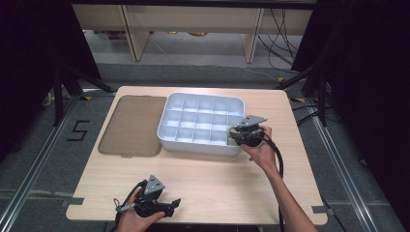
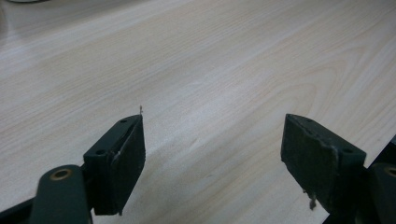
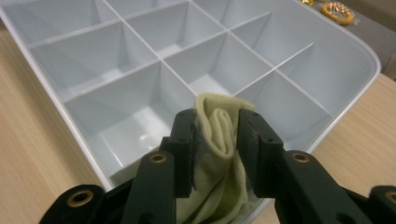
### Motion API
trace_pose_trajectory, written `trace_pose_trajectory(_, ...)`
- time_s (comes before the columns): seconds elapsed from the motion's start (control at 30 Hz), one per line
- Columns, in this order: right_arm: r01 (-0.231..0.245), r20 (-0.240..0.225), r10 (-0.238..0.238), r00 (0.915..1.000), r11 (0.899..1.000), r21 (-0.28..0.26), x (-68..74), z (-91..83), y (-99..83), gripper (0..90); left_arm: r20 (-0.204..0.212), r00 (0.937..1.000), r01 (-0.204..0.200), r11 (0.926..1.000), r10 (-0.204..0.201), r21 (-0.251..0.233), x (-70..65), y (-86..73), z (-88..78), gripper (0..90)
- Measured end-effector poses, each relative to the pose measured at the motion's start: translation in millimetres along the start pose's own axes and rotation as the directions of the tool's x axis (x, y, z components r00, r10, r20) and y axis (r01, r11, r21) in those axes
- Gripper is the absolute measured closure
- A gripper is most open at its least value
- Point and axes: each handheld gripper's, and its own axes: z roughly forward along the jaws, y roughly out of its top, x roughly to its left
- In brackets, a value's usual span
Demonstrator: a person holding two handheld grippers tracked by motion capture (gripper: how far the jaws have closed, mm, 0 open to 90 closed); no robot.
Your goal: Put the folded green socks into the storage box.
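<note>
Grippers: left gripper (image 1: 175,203) gapes over pale wood table (image 1: 217,179); right gripper (image 3: 215,135) clamps rolled cloth (image 3: 219,140).

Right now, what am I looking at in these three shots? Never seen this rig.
No robot here: a person holds a two-jaw tool in each hand at a wooden table.

The high view looks down from above the person's side. The other two come from cameras riding on each tool, looking along its black jaws.

On the table: a white tray split into compartments, and left of it a flat brown lid.

The right tool is at the tray's near right corner, with a rolled pale yellow-green cloth between its jaws, which press it from both sides. The compartments in view hold nothing.

The left tool sits near the table's front edge, jaws wide apart over bare wood, holding nothing.
</note>
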Motion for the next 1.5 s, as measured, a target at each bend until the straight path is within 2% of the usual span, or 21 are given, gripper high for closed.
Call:
trace_pose_trajectory(0.07,-0.006,-0.005,0.006,1.0,0.999,-0.034,-2.5,-7.7,4.5,70.5,-0.001,1.0,-0.002,1.0,0.002,-0.001,0.2,0.2,-0.1,21.7)
trace_pose_trajectory(0.1,-0.022,-0.01,0.021,0.9997,0.998,-0.052,-2.6,-11.6,6.9,74.0,0.006,0.9998,0.02,0.9996,-0.02,-0.018,-1.2,0.5,0.2,21.7)
trace_pose_trajectory(0.13,-0.022,-0.01,0.021,0.9997,0.998,-0.052,-2.6,-11.6,6.9,74.0,0.006,0.9998,0.02,0.9996,-0.02,-0.018,-1.2,0.5,0.2,21.7)
trace_pose_trajectory(0.2,-0.018,-0.017,0.016,0.9997,0.998,-0.067,-3.6,-14.3,9.4,78.2,-0.001,0.9998,0.018,0.9996,-0.018,-0.022,-1.6,0.3,0.5,21.7)
trace_pose_trajectory(0.23,-0.002,-0.01,0.001,0.9999,0.997,-0.078,-5.0,-13.6,10.1,79.6,-0.003,1.0,0.0,1.0,0.0,-0.003,0.0,0.3,-0.1,21.7)
trace_pose_trajectory(0.27,-0.01,-0.012,0.01,0.9999,0.998,-0.062,-5.0,-14.1,11.3,80.7,-0.002,1.0,0.001,1.0,-0.001,0.0,-0.1,0.1,0.2,21.7)
trace_pose_trajectory(0.3,0.001,-0.005,-0.002,1.0,0.998,-0.063,-6.1,-12.1,11.5,81.6,0.003,0.9994,0.033,0.999,-0.033,-0.028,-2.6,-0.3,2.4,21.7)
trace_pose_trajectory(0.53,-0.007,-0.019,0.007,0.9998,0.999,0.034,-6.8,2.3,5.2,84.3,0.003,0.9995,0.03,0.9992,-0.03,-0.026,-2.7,-0.5,2.9,21.7)
trace_pose_trajectory(0.57,-0.015,-0.03,0.017,0.9994,0.997,0.075,-5.0,7.6,2.3,84.7,-0.004,0.9994,0.034,0.9991,-0.034,-0.027,-3.1,-0.5,2.6,21.7)
trace_pose_trajectory(0.67,0.002,-0.033,0.001,0.9995,0.995,0.095,-4.0,13.0,0.1,85.1,0.005,0.9996,0.029,0.9992,-0.029,-0.026,-2.4,-0.2,2.6,21.7)
trace_pose_trajectory(0.7,-0.001,-0.025,0.004,0.9997,0.991,0.132,-1.9,16.9,-1.3,85.4,0.008,0.9995,0.029,0.9994,-0.029,-0.018,-2.1,-0.1,1.8,21.7)
trace_pose_trajectory(0.77,0.01,-0.029,-0.006,0.9996,0.989,0.148,-2.5,19.0,-1.5,85.5,0.002,0.9995,0.031,0.9992,-0.031,-0.026,-2.6,-0.4,2.3,21.7)
trace_pose_trajectory(0.83,0.019,-0.025,-0.015,0.9996,0.987,0.159,-2.7,19.3,-1.2,85.6,0.003,0.9998,0.021,0.9996,-0.021,-0.02,-2.1,-0.4,1.9,21.7)
trace_pose_trajectory(0.9,0.005,-0.022,-0.002,0.9998,0.99,0.143,-2.2,22.9,-1.8,85.9,0.004,0.9997,0.022,0.9995,-0.022,-0.022,-2.3,-0.2,2.1,21.7)
trace_pose_trajectory(0.93,-0.02,-0.032,0.026,0.9992,0.986,0.163,-1.2,22.2,-1.3,85.9,0.004,0.9998,0.019,0.9996,-0.019,-0.02,-2.2,-0.2,2.0,21.7)
trace_pose_trajectory(1.07,-0.011,-0.034,0.017,0.9993,0.985,0.174,-1.4,23.8,-0.8,85.9,-0.004,0.9997,0.026,0.9994,-0.026,-0.023,-2.6,-0.6,2.4,21.7)
trace_pose_trajectory(1.17,-0.003,-0.059,0.016,0.9982,0.978,0.208,-2.2,25.4,-0.2,86.1,-0.002,0.9996,0.029,0.9992,-0.029,-0.025,-2.7,-0.5,2.6,21.7)
trace_pose_trajectory(1.33,-0.008,-0.061,0.021,0.9979,0.978,0.206,-3.1,29.0,-0.4,86.4,0.005,0.9996,0.028,0.9993,-0.028,-0.024,-2.2,-0.3,2.6,21.7)
trace_pose_trajectory(1.4,0.014,-0.077,0.004,0.997,0.975,0.223,-5.3,29.1,0.7,86.4,-0.001,1.0,0.009,0.9999,-0.009,-0.007,-0.8,-0.2,0.8,21.7)
trace_pose_trajectory(1.47,0.001,-0.077,0.016,0.9969,0.975,0.222,-4.5,29.5,0.4,86.4,-0.002,1.0,0.002,1.0,-0.002,-0.002,-0.2,0.0,0.4,21.7)
trace_pose_trajectory(1.5,-0.001,-0.072,0.017,0.9973,0.975,0.222,-4.6,29.7,0.7,86.4,0.004,0.9997,0.024,0.9995,-0.024,-0.02,-1.9,-0.3,2.0,21.7)
